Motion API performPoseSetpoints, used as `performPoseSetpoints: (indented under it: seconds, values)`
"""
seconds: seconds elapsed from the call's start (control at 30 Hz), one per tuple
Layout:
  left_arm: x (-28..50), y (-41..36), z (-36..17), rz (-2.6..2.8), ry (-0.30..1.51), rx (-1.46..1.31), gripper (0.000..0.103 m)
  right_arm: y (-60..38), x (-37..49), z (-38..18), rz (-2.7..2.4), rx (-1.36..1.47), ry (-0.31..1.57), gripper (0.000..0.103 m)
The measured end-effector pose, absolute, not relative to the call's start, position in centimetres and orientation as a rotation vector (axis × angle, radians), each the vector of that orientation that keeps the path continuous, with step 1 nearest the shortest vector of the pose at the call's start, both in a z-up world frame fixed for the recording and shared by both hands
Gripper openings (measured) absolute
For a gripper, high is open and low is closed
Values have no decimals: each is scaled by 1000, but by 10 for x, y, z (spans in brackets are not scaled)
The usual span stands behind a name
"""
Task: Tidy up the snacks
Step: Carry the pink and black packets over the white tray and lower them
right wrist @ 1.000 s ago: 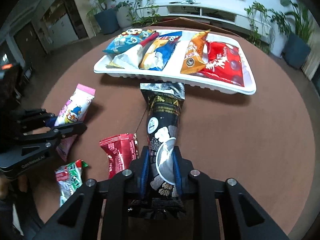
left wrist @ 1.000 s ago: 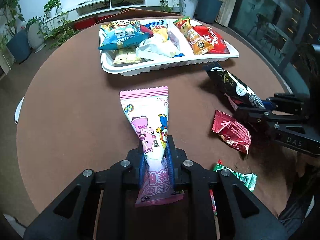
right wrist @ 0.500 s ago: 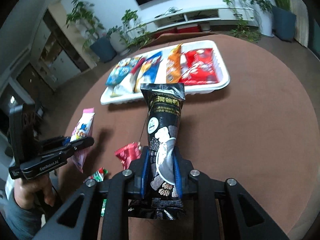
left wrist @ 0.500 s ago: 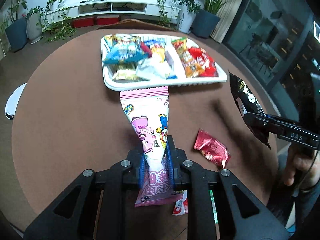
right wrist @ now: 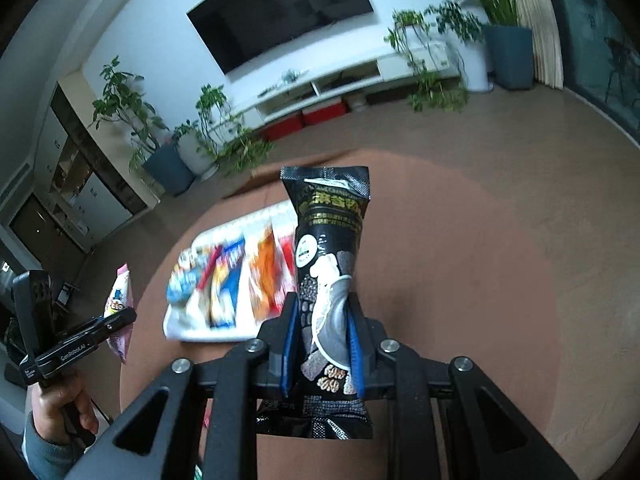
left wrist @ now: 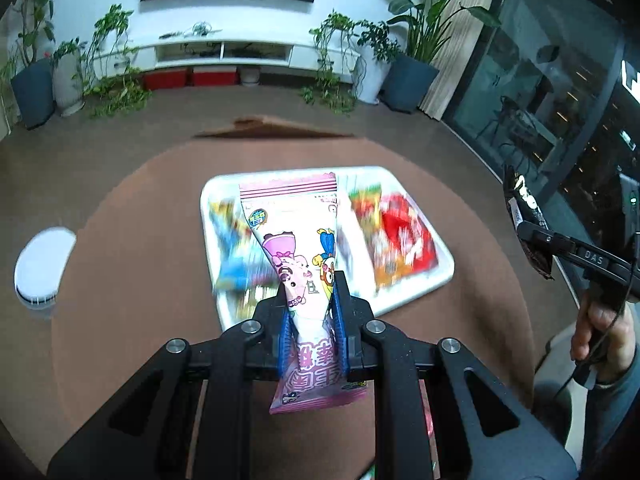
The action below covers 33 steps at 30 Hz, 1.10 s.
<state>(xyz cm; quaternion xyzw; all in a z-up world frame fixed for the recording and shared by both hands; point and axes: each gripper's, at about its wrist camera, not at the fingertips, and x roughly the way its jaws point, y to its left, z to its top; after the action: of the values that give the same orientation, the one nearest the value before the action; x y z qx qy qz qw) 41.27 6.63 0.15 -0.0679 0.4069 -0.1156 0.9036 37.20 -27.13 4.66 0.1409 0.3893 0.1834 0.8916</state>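
Note:
My left gripper [left wrist: 311, 312] is shut on a pink cartoon snack packet [left wrist: 298, 240] and holds it in the air over the near part of the white tray [left wrist: 438, 276]. My right gripper [right wrist: 325, 330] is shut on a black snack packet [right wrist: 328, 240], held high above the round brown table [right wrist: 460, 280], to the right of the tray [right wrist: 176, 326]. The tray holds several blurred colourful packets [left wrist: 400, 236]. The black packet also shows at the right edge of the left wrist view [left wrist: 524, 216]. The pink packet shows at the left of the right wrist view [right wrist: 119, 304].
A white round object [left wrist: 40, 268] sits beside the table's left edge. Potted plants [left wrist: 408, 68], a white TV cabinet [left wrist: 224, 52] and a wall TV [right wrist: 280, 12] stand beyond the table. A person's hand [left wrist: 604, 328] grips the right tool.
Both grippers have risen well above the table with their packets. The left one has moved forward over the tray. The loose red and green packets have dropped out of view.

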Motion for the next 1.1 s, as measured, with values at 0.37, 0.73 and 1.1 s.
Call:
performPoseSetpoints:
  seconds: [0.37,0.73,1.1]
  values:
    - [507,17,-10,-280,908,-77,16,-176,449,39,507,217,892,23]
    - [537,-2,-64,-272,980,-86,16,-161,483,-16,457,196,1007,24]
    - [548,-21,-88,-259,1005,-72,17,-158,484,-36,443,162,1030,24]
